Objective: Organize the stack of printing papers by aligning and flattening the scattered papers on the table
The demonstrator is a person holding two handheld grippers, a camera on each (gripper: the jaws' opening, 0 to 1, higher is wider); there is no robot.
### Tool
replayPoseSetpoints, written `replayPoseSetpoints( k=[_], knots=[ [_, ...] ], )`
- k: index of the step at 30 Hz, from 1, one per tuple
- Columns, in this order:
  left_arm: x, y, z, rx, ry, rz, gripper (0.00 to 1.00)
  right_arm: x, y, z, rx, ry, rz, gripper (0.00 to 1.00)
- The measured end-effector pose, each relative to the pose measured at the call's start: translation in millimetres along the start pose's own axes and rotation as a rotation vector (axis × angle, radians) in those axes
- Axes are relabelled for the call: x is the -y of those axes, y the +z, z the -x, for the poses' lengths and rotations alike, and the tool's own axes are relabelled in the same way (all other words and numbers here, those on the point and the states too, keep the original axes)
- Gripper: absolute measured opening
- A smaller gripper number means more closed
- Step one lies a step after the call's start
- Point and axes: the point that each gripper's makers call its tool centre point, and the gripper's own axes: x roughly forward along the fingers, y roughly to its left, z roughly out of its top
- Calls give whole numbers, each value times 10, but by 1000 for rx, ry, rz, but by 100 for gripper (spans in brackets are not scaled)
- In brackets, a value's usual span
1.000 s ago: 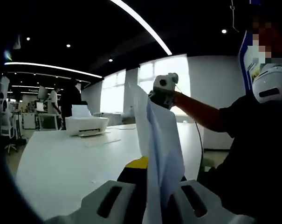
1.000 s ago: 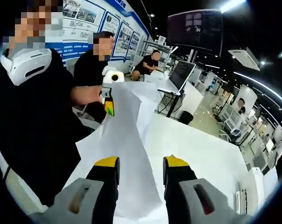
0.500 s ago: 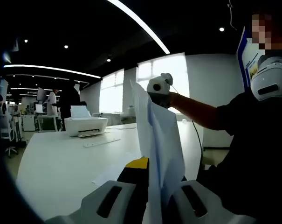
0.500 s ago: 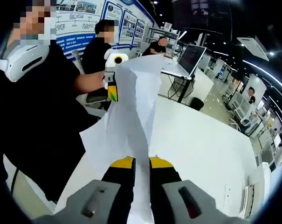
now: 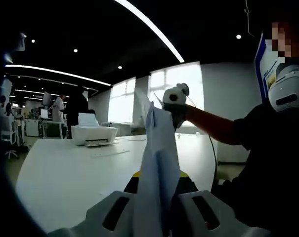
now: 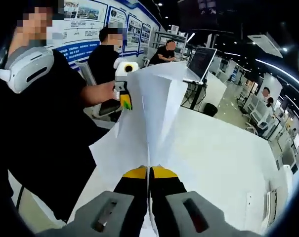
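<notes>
A bundle of white printing papers (image 5: 158, 163) is held up off the white table (image 5: 65, 177), stretched between both grippers. My left gripper (image 5: 158, 176) is shut on one end, its yellow-tipped jaws pressed against the sheets. At the far end of the papers the right gripper (image 5: 175, 98) shows, held by the person's hand. In the right gripper view, my right gripper (image 6: 149, 172) is shut on the papers (image 6: 154, 113), which fan up and away toward the left gripper (image 6: 124, 101). The sheets are creased and uneven along their edges.
A white printer (image 5: 92, 134) stands at the far side of the table, with a loose sheet (image 5: 108, 153) lying before it. The person in dark clothes (image 5: 268, 163) stands close at the table's edge. Seated people (image 6: 106, 54) and a monitor (image 6: 201, 61) are behind.
The right gripper's jaws, apart a second ago, have come together on the papers. The left gripper has kept its hold, and the bundle now stands narrower and more upright.
</notes>
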Motion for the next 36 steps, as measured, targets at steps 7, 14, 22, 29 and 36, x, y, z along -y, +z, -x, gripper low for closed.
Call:
replayPoseSetpoints(
  k=[7,14,22,29,36],
  knots=[
    [-17,1,9,16,11,6,7,21,-61,1,27,-15,-38,0],
    [-67,28,45,33,29,12,7,38,-112,137,69,-37,-80,0],
    [-88,67,67,73,32,30,6,-3,-105,247,158,-38,-102,0],
    [-122,129,117,107,57,22,6,1,-187,358,212,-65,-122,0],
    [-190,186,166,152,93,46,6,55,-111,535,351,-113,-172,0]
  ],
)
